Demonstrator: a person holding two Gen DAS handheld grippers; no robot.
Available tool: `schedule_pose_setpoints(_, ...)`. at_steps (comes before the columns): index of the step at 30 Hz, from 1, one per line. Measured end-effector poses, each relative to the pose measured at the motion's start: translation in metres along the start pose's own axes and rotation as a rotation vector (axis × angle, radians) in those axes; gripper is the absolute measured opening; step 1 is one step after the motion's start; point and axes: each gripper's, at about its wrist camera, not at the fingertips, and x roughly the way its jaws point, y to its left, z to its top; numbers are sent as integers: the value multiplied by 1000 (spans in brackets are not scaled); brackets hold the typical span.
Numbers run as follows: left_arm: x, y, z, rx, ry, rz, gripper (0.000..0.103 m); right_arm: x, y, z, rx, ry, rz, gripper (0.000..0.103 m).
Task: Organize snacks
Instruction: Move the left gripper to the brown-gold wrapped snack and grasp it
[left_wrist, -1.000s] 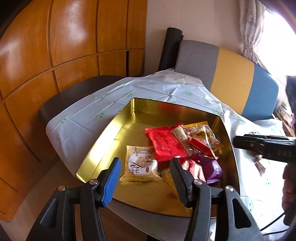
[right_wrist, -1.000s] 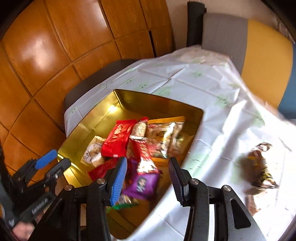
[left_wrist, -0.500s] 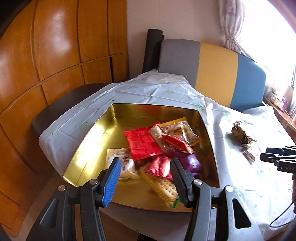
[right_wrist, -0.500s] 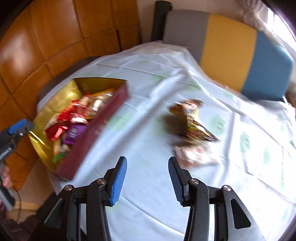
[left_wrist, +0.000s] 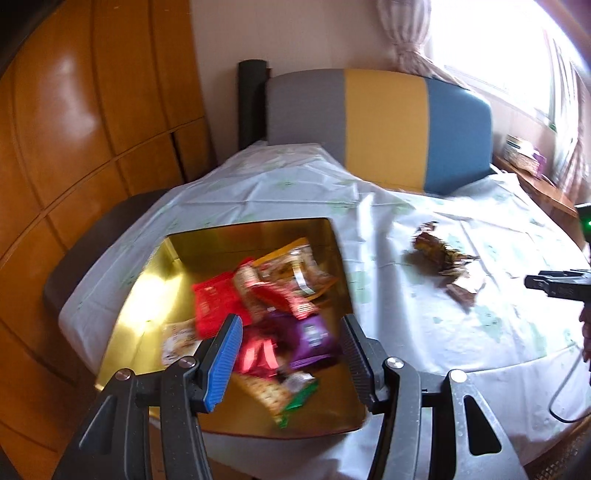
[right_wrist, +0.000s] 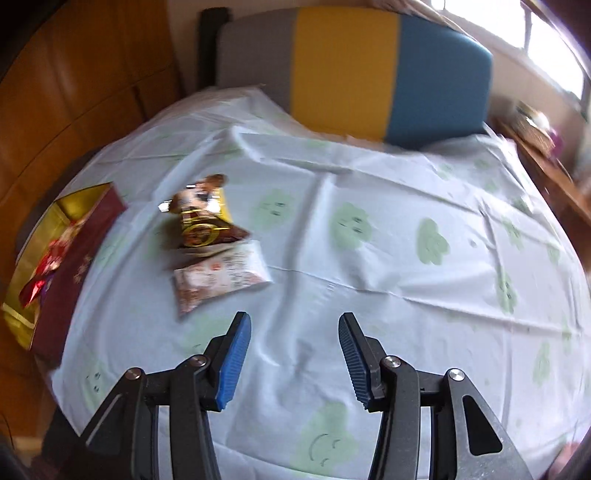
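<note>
- Left tool (left_wrist: 291, 354), jaws apart and holding nothing, hangs above the near end of the gold tin (left_wrist: 147, 295)
- Right tool (right_wrist: 291, 356), jaws apart, empty, over the white cloth-covered surface (right_wrist: 369, 258)
- Tin heaped with red, purple and clear wrapped snacks (left_wrist: 266, 310)
- Two packets lie on the surface right of the tin: a brown-gold one (right_wrist: 201, 225) touching a pale one (right_wrist: 218, 277) nearer

Motion blur smears the snack packets (left_wrist: 273, 306); the tin (right_wrist: 22, 295) is cut off.
</note>
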Motion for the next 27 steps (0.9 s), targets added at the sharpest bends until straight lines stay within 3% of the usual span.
schedule_pose_setpoints(4, 12, -18, 15, -28, 77, -101, 55, -3, -13, 3, 72, -5, 3, 53)
schedule_pose_setpoints(14, 62, -80, 55, -52, 234, -313, 54, -18, -15, 9, 113, -57, 51, 59)
schedule_pose_setpoints(19, 104, -115, 70, -94, 311, -361, 54, -21, -15, 9, 122, -63, 65, 61)
schedule_pose_setpoints(21, 116, -126, 77, -117, 303, -387, 54, -21, -15, 10, 125, -63, 69, 61)
schedule_pose_setpoints(27, 161, -155, 96, -174, 311, -358, 55, -21, -15, 11, 138, -61, 91, 61)
